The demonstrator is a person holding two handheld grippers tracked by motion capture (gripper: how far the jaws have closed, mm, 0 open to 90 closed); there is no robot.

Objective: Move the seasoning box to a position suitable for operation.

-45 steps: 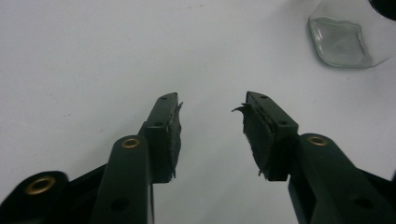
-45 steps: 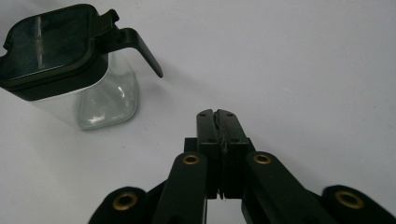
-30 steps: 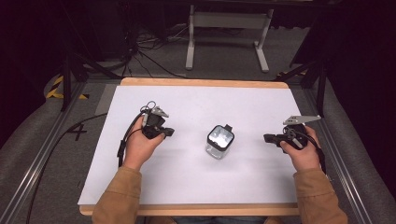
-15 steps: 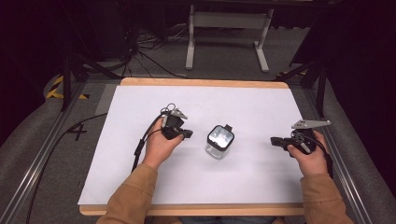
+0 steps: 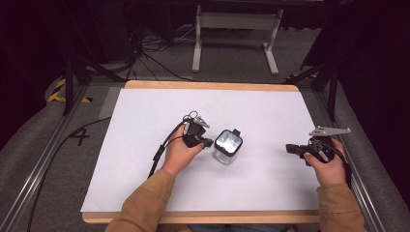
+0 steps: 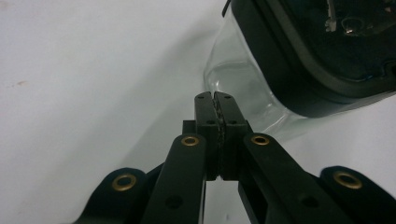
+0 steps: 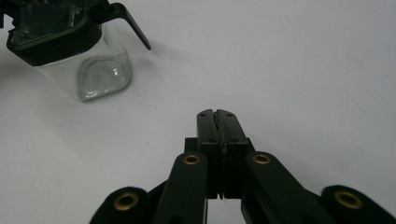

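A clear glass jar (image 5: 227, 147) with a black lid stands upright at the middle of the white table (image 5: 145, 116). My left gripper (image 5: 208, 143) is shut with nothing in it; its tips sit just left of the jar. In the left gripper view the shut jaws of my left gripper (image 6: 215, 95) point at the jar's glass wall (image 6: 243, 84) below the black lid (image 6: 289, 60), very close to it. My right gripper (image 5: 289, 148) is shut and empty, well to the jar's right. From my right gripper (image 7: 217, 113) the jar (image 7: 93, 70) shows at the upper left.
The white sheet lies on a wooden board (image 5: 212, 85) with metal rails (image 5: 43, 159) at both sides. A black cable (image 5: 162, 147) trails from the left gripper across the sheet. A metal stand (image 5: 232, 34) stands on the floor beyond the table.
The left hand has moved right across the sheet, up to the jar. The right hand has drifted a little to the right. The jar has not moved.
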